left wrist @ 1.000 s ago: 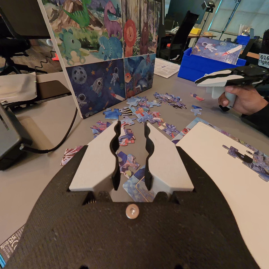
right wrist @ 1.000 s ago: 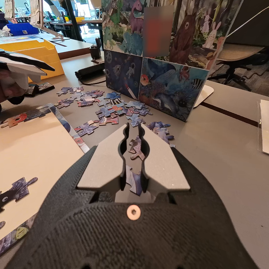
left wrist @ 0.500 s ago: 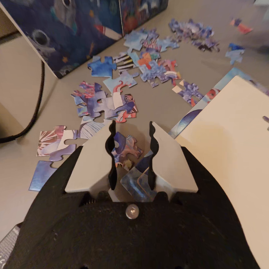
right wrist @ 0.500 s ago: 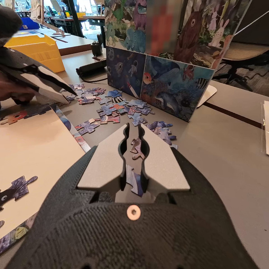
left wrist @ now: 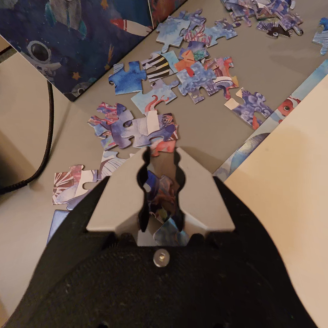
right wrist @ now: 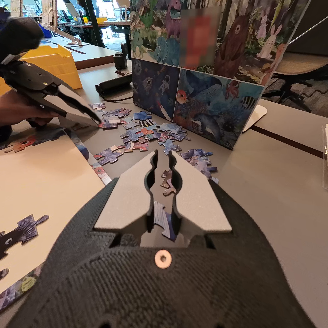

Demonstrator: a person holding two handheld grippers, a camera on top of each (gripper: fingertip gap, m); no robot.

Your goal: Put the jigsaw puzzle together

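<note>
Jigsaw pieces [left wrist: 193, 74] lie scattered across the grey bench [left wrist: 209, 131] in the upper middle of the left wrist view, beside the cream puzzle tray [left wrist: 284, 168] at right. Left gripper [left wrist: 161, 150] angles down with a narrow gap over a blue-purple piece [left wrist: 159, 193]; whether it grips is unclear. Right gripper [right wrist: 163, 153] hangs above the bench, jaws narrowly apart, empty. Picture board [right wrist: 204, 85] stands behind.

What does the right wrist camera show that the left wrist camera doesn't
Only the right wrist view shows the yellow bin, the office chair and the left gripper from outside, tips down at the loose pieces. Only the left wrist view shows the braided black cable. Both show the picture board, the scattered puzzle pieces and the puzzle tray.
</note>
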